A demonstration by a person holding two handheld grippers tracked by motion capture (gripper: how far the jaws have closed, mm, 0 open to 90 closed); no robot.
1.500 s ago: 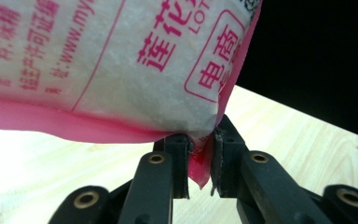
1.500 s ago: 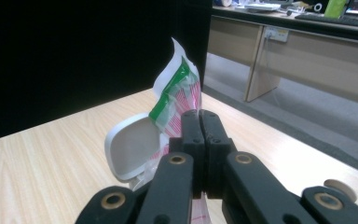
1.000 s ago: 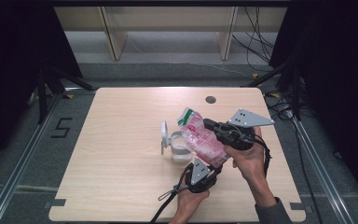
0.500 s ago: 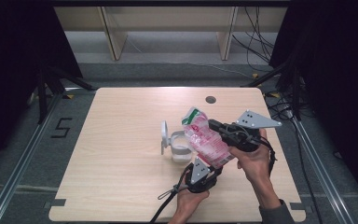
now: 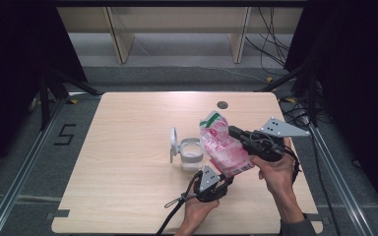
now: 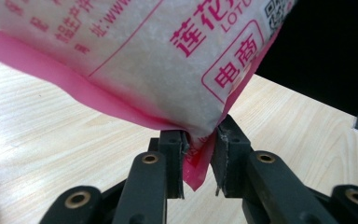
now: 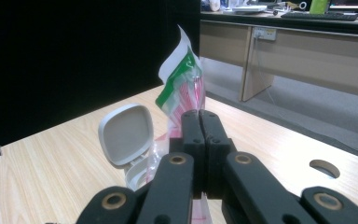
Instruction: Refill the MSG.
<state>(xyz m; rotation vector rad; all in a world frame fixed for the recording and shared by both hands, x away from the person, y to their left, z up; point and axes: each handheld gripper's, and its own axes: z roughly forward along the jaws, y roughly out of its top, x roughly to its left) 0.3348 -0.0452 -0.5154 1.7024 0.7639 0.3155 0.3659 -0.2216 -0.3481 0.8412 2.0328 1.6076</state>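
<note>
While pinching bag (image 5: 224, 147): both grippers level.

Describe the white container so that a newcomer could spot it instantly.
On the wooden table, look near the middle, just left of the pink bag held between the two hand-held grippers. The container is a small white open jar whose hinged lid stands up at its left, the only white thing on the tabletop.
</note>
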